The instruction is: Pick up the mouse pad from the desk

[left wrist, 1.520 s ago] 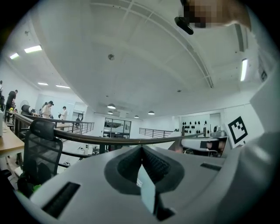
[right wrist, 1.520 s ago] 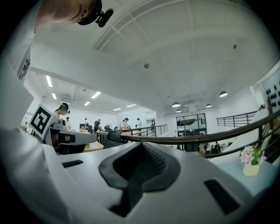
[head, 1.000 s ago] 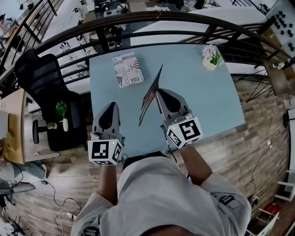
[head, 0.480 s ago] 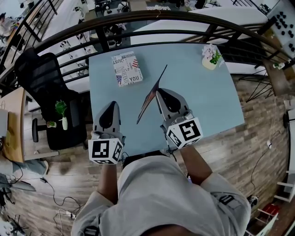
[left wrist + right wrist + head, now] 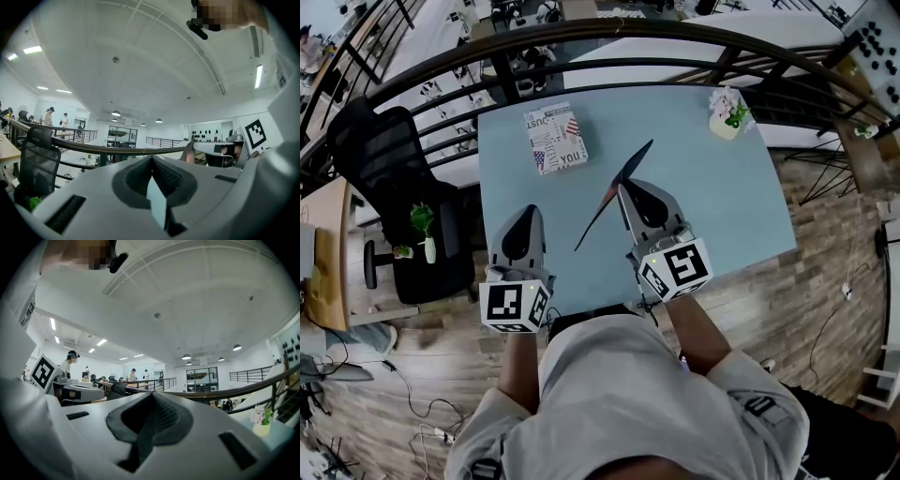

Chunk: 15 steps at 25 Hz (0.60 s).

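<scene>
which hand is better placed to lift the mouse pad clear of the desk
Right. The right claw is shut on the mouse pad, tipped up on edge over the desk; the left claw is shut, holding nothing.

Plain pale blue table (image 5: 712, 206). Near-black mouse pad (image 5: 633, 164), reddish tinge at its lower end. White book (image 5: 555, 138), upper left, with black lettering and a stars-and-stripes patch. Cream pot (image 5: 724, 127), upper right, with pink blooms and green leaves. Grey left tongs (image 5: 528, 214) and right tongs (image 5: 624, 190), with black pads and white cubes bearing black square markers. Black chair (image 5: 380, 169).
</scene>
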{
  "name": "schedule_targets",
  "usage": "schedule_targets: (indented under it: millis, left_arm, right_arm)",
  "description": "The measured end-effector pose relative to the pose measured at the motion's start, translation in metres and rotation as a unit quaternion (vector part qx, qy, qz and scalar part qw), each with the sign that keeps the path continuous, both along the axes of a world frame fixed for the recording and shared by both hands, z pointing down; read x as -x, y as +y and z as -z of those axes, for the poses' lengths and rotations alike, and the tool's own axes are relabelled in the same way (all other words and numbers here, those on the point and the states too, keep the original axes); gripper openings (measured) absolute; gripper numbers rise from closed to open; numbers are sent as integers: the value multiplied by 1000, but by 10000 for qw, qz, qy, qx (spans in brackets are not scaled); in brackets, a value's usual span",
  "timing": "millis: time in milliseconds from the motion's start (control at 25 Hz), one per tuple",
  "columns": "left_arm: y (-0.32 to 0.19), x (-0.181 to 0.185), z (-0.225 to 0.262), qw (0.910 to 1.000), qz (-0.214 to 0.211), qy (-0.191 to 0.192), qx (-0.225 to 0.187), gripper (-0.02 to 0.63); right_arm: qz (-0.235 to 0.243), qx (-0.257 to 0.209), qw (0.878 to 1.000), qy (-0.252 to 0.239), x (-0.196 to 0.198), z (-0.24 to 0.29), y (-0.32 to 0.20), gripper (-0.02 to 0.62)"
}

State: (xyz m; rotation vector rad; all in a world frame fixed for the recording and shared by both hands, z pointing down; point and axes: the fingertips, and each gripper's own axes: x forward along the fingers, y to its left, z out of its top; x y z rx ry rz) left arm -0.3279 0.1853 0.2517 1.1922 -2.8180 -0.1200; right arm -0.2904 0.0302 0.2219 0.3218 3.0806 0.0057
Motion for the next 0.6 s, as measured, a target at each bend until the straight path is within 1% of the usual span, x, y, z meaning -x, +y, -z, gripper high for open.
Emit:
schedule_targets:
  millis: [240, 360, 600]
  left_arm:
    - [-2, -1, -4, 10000, -24, 61, -17, 12]
    - [-3, 1, -5, 10000, -32, 79, -3, 12]
    - [-3, -1, -5, 10000, -22, 80, 13, 12]
  right_arm:
    - [-19, 11, 10000, 20, -1, -2, -2, 12]
    - [-41, 88, 9999, 52, 0, -6, -4, 14]
    - [-19, -33, 10000, 36, -2, -2, -2, 13]
